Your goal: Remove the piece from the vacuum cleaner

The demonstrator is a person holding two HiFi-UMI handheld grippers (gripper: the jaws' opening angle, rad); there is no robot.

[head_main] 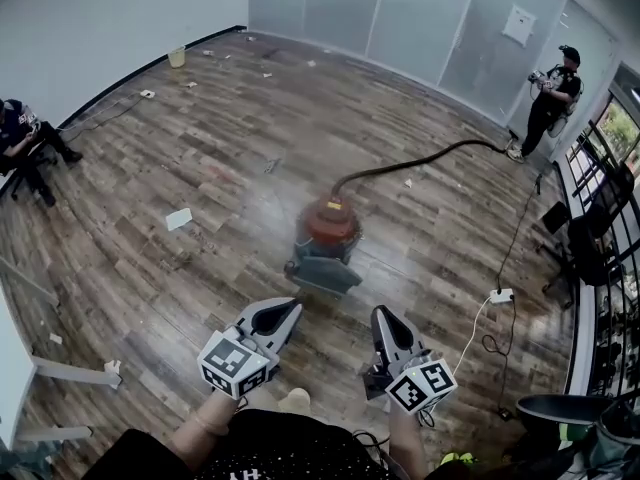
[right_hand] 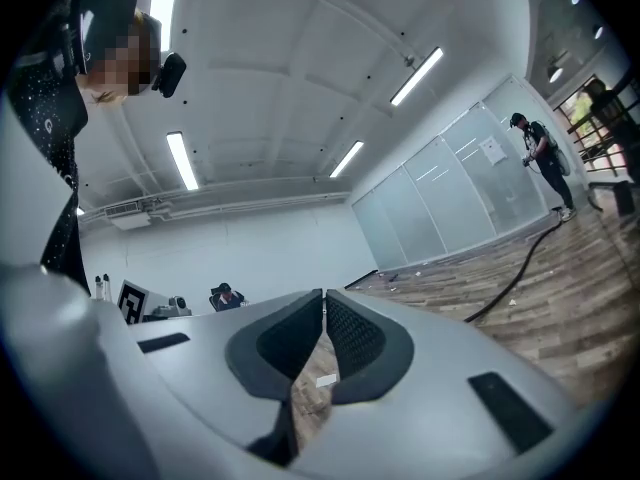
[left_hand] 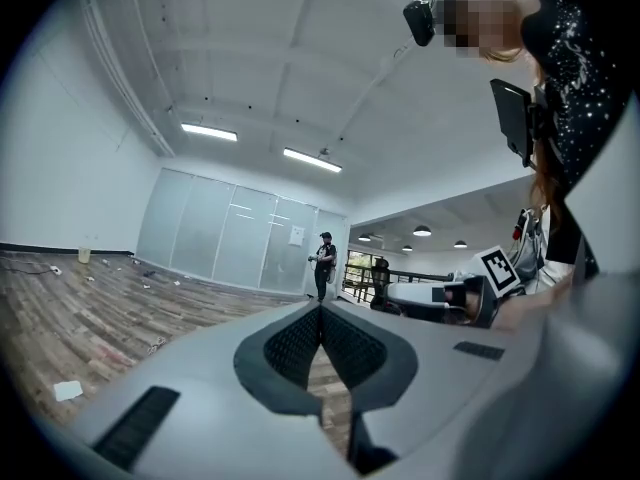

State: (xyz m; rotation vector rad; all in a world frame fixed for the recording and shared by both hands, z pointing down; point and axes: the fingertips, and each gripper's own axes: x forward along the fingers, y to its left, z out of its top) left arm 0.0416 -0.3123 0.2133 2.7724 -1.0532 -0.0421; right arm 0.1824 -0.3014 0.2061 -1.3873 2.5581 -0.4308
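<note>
Both grippers clenched and empty, held short of the vacuum cleaner (head_main: pixel 328 230) on a wooden floor (head_main: pixel 200 148).

Your left gripper (head_main: pixel 290 310) and right gripper (head_main: pixel 384 316) sit near you, side by side, each with its jaws pressed together on nothing. The vacuum cleaner, red on top with a grey base, stands just beyond them, mid-room. Its black hose (head_main: pixel 420 156) runs far right toward a standing person (head_main: pixel 550 98). A seated person (head_main: pixel 20 138) is at far left.

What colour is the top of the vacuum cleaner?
Reddish orange; the vacuum cleaner shows best in the head view.
</note>
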